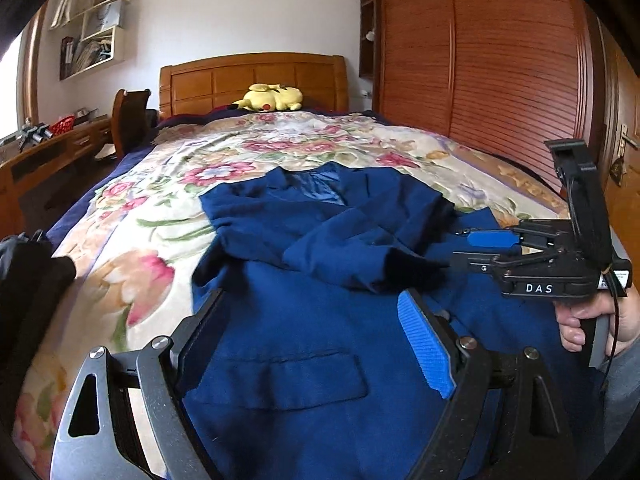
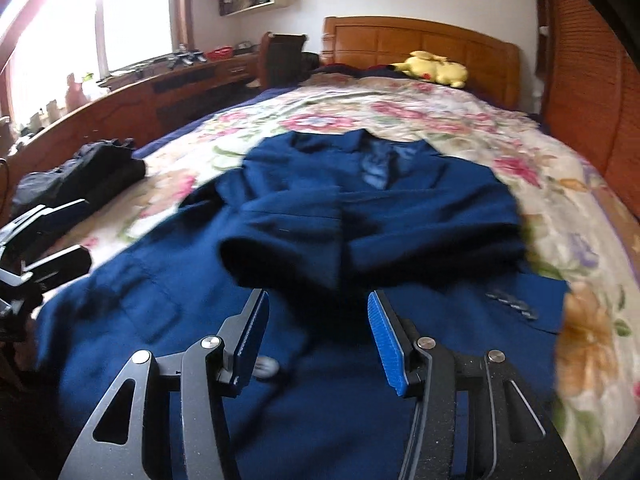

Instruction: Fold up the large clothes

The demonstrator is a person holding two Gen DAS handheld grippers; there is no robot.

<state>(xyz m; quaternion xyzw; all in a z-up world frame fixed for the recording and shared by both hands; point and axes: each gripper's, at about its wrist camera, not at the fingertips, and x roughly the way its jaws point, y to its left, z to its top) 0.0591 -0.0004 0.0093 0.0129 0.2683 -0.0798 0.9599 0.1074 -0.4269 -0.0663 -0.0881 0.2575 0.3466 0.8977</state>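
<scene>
A dark blue suit jacket (image 1: 304, 328) lies face up on the bed, collar toward the headboard, with both sleeves folded across the chest. My left gripper (image 1: 310, 300) hovers wide open over the jacket's lower front near a flap pocket (image 1: 316, 380), with nothing between its fingers. My right gripper (image 1: 456, 246), held by a person's hand (image 1: 576, 324), comes in from the right beside the folded sleeve cuff (image 1: 396, 264). In the right wrist view the right gripper (image 2: 317, 298) stands open just short of the folded sleeve (image 2: 280, 248) of the jacket (image 2: 420, 208), holding nothing. The left gripper (image 2: 86, 228) shows at the far left.
A floral bedspread (image 1: 160, 208) covers the bed. A yellow plush toy (image 1: 270, 98) rests by the wooden headboard (image 1: 252, 76). A black garment (image 2: 80, 176) lies at the bed's left edge. A wooden desk (image 2: 140, 96) runs along the left, a slatted wardrobe (image 1: 500, 60) along the right.
</scene>
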